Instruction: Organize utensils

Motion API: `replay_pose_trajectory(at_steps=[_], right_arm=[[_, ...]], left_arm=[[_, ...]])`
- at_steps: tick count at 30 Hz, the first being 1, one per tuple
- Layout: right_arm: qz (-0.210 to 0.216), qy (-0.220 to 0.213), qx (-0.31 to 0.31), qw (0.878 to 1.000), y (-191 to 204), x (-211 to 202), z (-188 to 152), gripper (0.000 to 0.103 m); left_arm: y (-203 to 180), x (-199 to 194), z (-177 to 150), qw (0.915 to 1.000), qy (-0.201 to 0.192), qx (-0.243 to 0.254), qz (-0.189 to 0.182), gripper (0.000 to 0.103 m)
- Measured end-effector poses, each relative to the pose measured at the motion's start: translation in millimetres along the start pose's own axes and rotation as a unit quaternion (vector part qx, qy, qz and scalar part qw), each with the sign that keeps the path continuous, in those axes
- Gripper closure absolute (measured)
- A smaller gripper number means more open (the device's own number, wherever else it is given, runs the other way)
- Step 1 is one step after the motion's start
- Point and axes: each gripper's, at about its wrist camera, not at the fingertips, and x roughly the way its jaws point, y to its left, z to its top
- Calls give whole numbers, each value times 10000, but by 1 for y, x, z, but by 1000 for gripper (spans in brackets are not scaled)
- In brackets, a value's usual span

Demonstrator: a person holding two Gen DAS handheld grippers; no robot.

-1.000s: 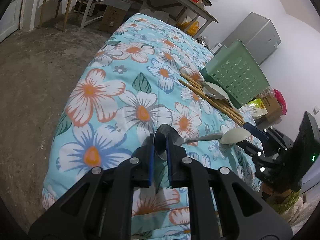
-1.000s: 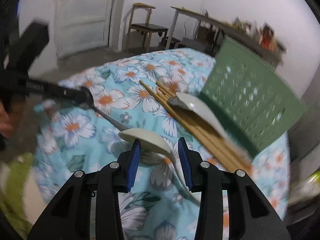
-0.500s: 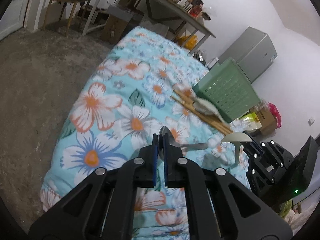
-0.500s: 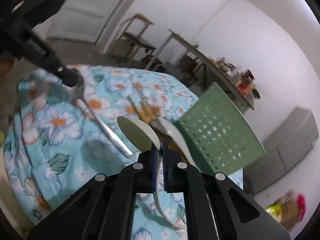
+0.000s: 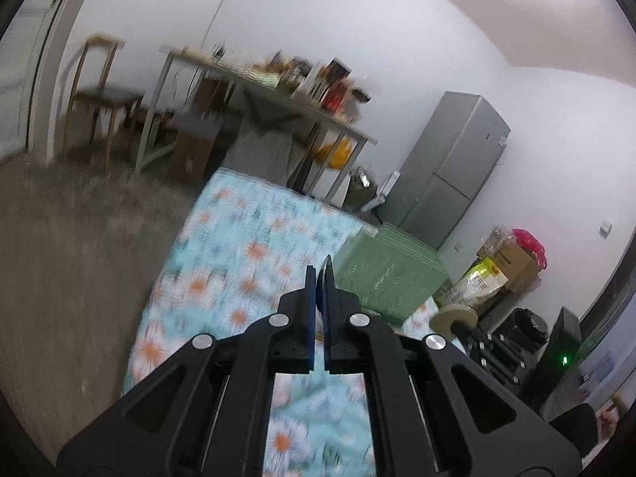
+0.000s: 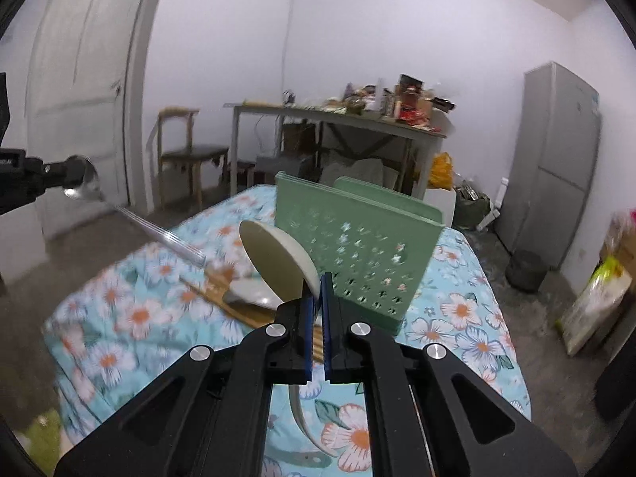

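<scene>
My left gripper (image 5: 318, 278) is shut on the bowl of a metal spoon (image 5: 327, 267), seen edge-on between the blue pads and held up over the floral cloth (image 5: 238, 262). In the right wrist view that metal spoon (image 6: 85, 183) hangs at the left, its handle slanting down to the right. My right gripper (image 6: 317, 298) is shut on a cream ladle-type spoon (image 6: 278, 266), bowl up, handle curving down below the jaws. A green perforated basket (image 6: 357, 262) stands just behind it. Wooden chopsticks (image 6: 242, 314) and another pale spoon (image 6: 250, 298) lie on the cloth beside the basket.
The cloth-covered table (image 6: 469, 338) drops off to bare floor on all sides. Behind it stand a cluttered grey table (image 6: 338, 119), a wooden chair (image 6: 187, 155), a grey fridge (image 6: 556, 167) and a white door (image 6: 79, 79). Boxes and bags (image 5: 508, 266) sit by the wall.
Both grippers have risen off the cloth with their spoons. The right gripper went from open around the cream spoon to shut on it, and rolled so that the bowl stands up.
</scene>
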Motion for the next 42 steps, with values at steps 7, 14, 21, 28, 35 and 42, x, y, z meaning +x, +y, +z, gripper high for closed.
replay_pose_trajectory(at_steps=[7, 14, 21, 28, 35, 42], right_arm=[[75, -392, 617, 9973, -29, -11, 11, 99], [292, -740, 1090, 9908, -61, -22, 24, 99], [455, -766, 1431, 9857, -83, -13, 23, 99], [563, -761, 1602, 9825, -96, -5, 25, 99], [723, -774, 1788, 9782, -112, -1, 36, 99], [1126, -1082, 1891, 9695, -130, 1, 76, 99]], left_arm=[[-55, 33, 58, 9964, -337, 777, 22, 102], [-102, 104, 95, 9828, 99, 1745, 592, 102], [-122, 173, 98, 9642, 935, 2261, 1022, 102], [-111, 225, 91, 9665, 1532, 1914, 760, 97], [-100, 218, 87, 9832, 1283, 1277, 235, 79], [-77, 177, 82, 9923, 760, 974, 71, 54]])
